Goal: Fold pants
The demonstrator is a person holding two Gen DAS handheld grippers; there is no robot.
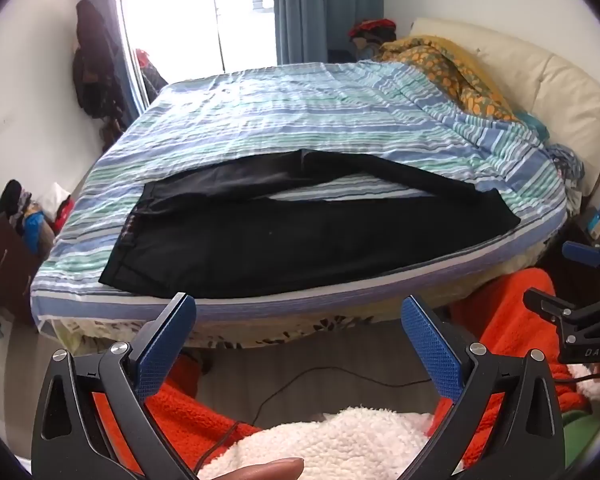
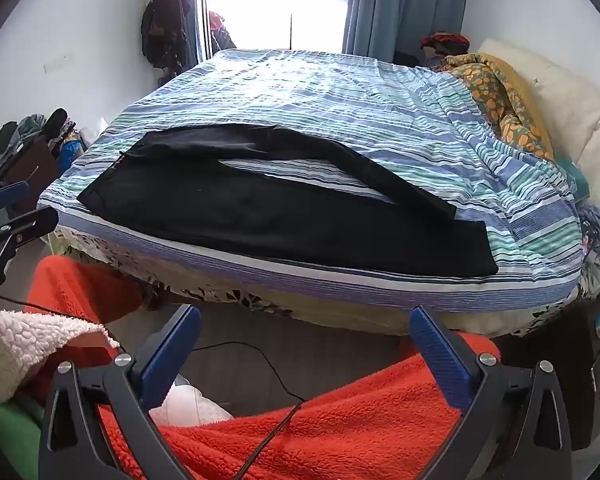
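Black pants [image 1: 300, 232], one pair, flat on one striped bed [image 1: 300, 120].
Two grippers, left gripper [image 1: 300, 316] and right gripper [image 2: 306, 320], both hold jaws spread wide, gripping nothing; pants at 12 o'clock of each, legs running toward 3 o'clock, apart from both.

The black fabric pants [image 1: 284, 236] lie flat on the striped bedsheet [image 1: 300, 120], along the near edge of the bed, waistband to the left, legs running right. The far leg parts from the near one, leaving a strip of sheet between them. Behind and right of the pants, the yellow patterned blanket [image 1: 448, 68] is bunched against the cream padded headboard [image 1: 548, 80]. The left gripper [image 1: 298, 344] and right gripper [image 2: 306, 356] hang before the bed, over the orange fleece garment [image 2: 340, 420], apart from the pants.
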